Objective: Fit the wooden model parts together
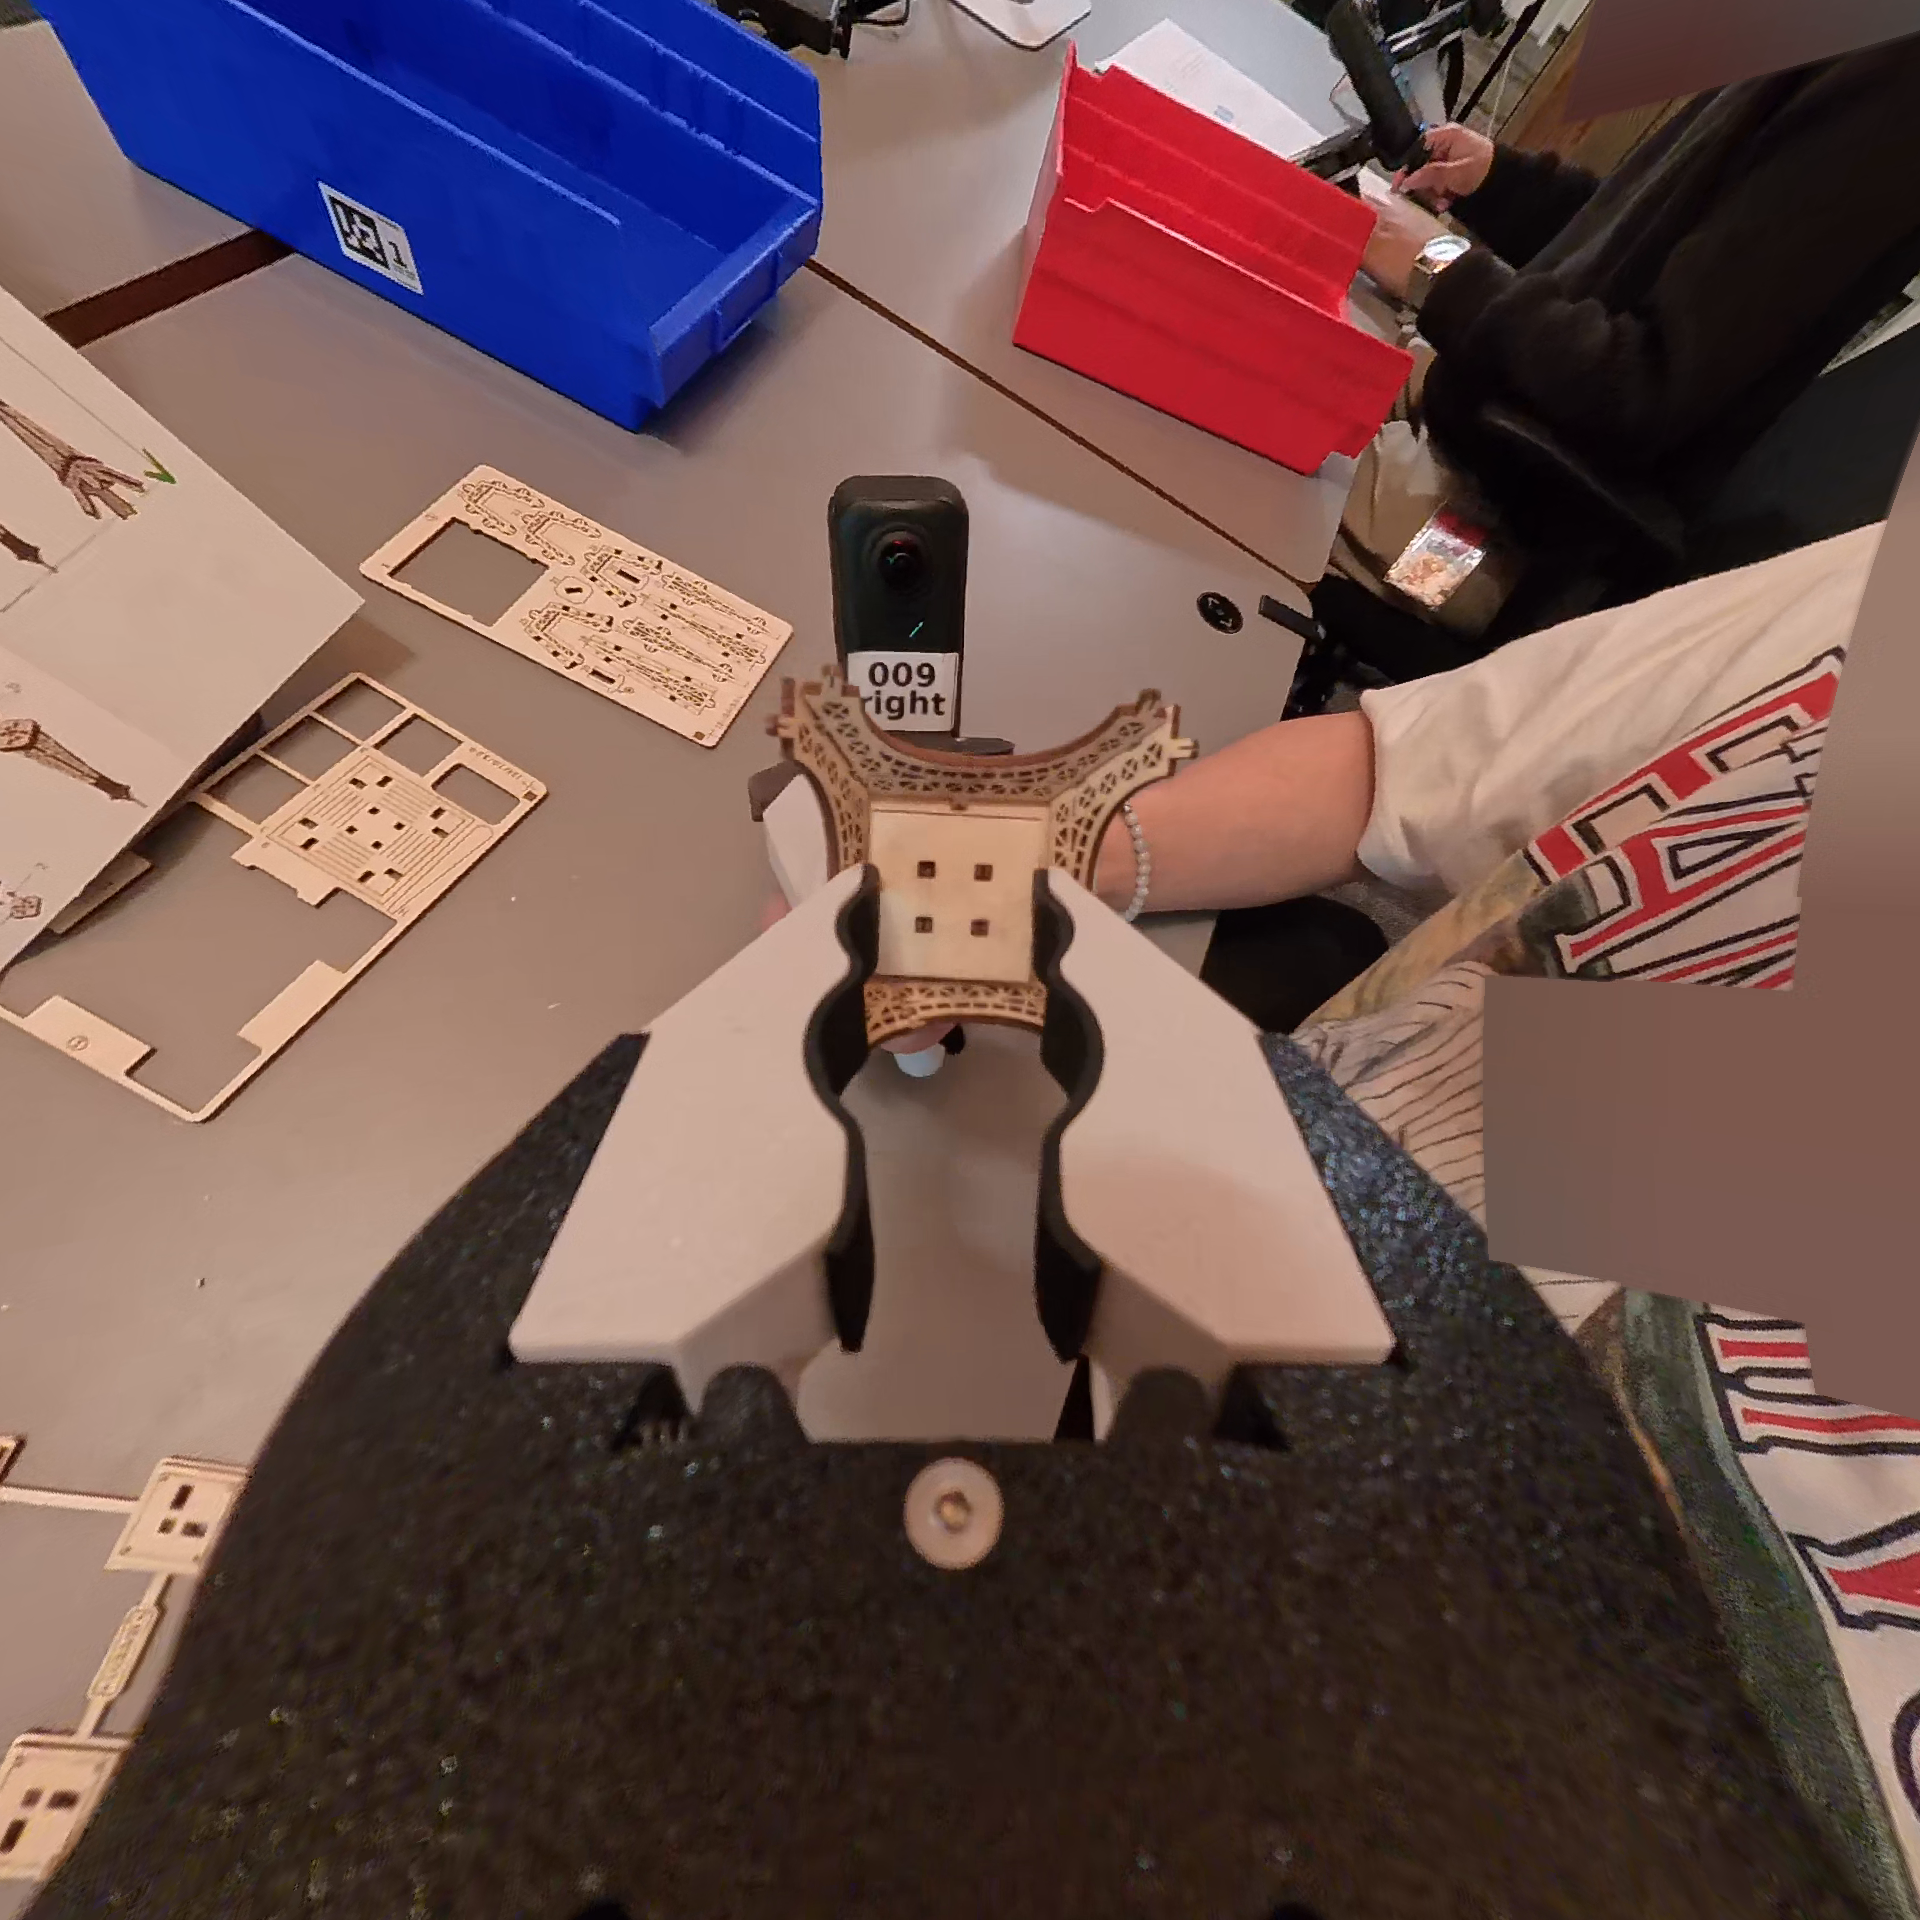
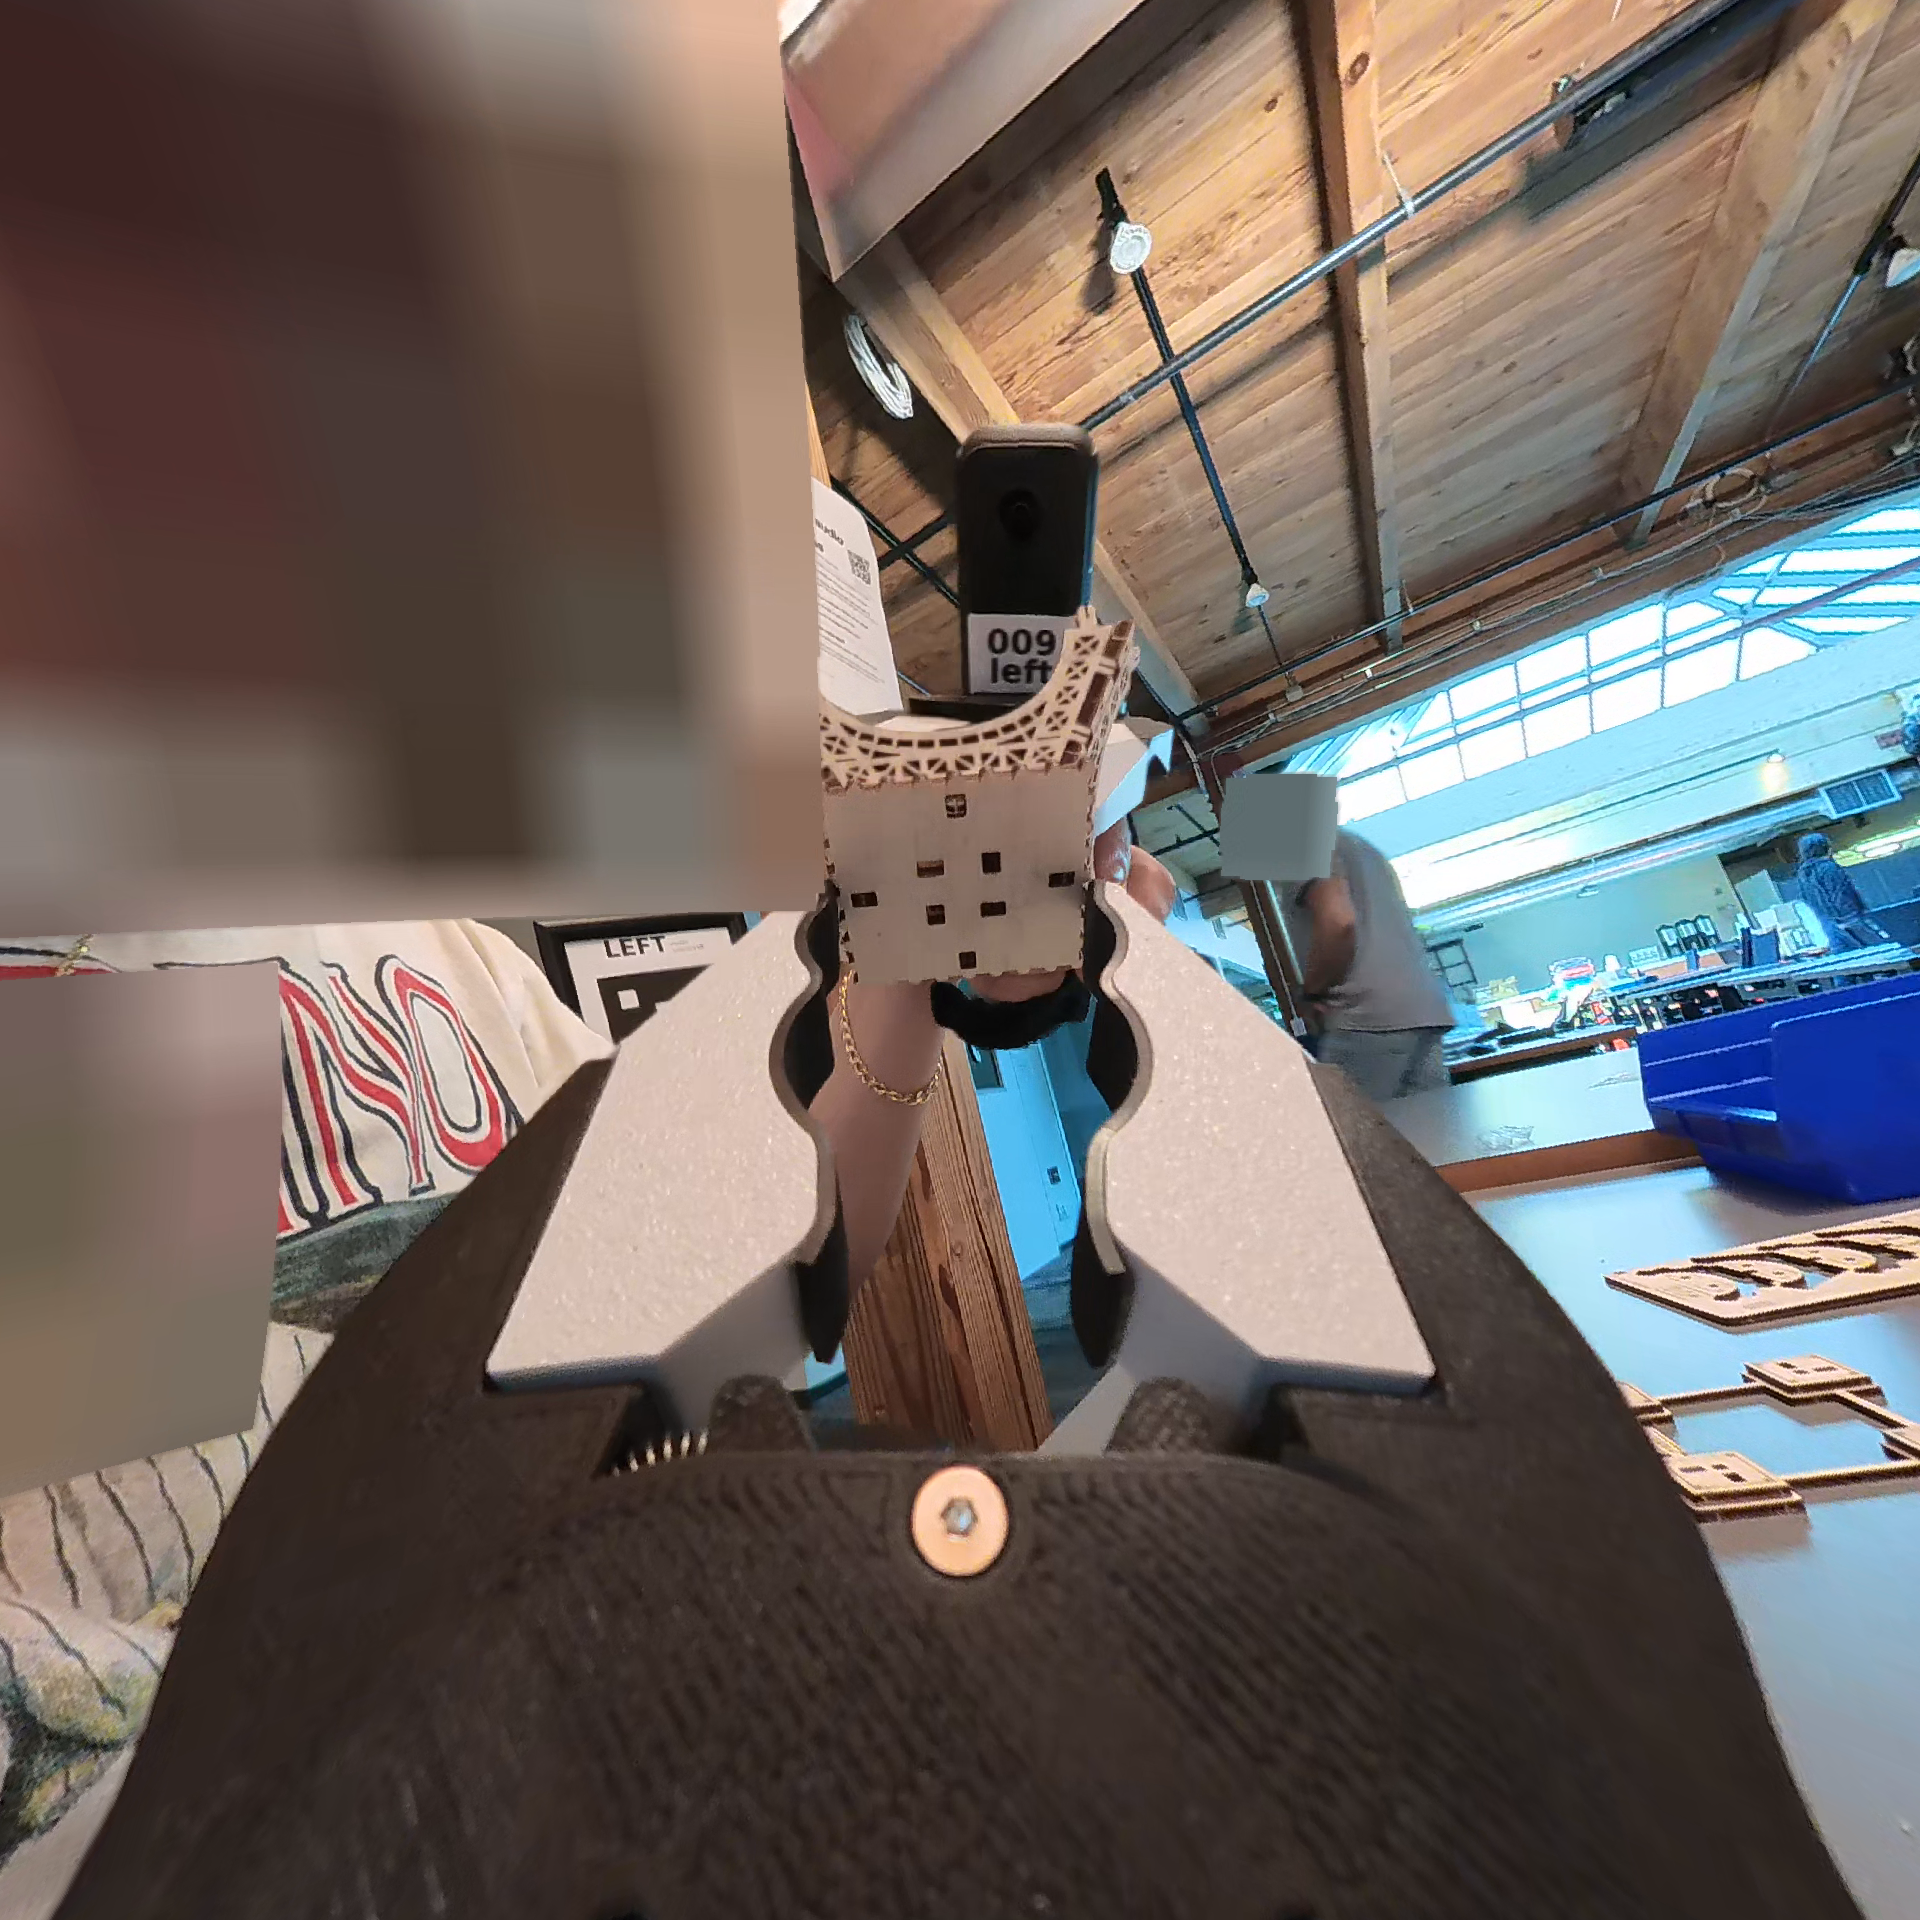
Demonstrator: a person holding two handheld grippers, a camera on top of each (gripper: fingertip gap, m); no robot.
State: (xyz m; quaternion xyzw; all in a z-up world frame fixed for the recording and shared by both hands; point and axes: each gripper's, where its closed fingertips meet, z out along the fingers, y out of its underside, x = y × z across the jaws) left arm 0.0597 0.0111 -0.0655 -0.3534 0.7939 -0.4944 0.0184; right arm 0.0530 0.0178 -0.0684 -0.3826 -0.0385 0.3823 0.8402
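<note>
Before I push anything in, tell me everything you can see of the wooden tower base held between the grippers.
The tower base is pale laser-cut plywood: a square plate with small square holes, ringed by lattice arches with flaring legs. It hangs in the air above the table, pinched by the left gripper and, opposite, the right gripper.

Soft, even indoor light is falling on the counter (image 1: pixel 935 499), casting faint shadows. Daylight is glaring through the windows (image 2: pixel 1621 665) in the right wrist view. Wide-angle distortion is bending both pictures' edges.
</note>
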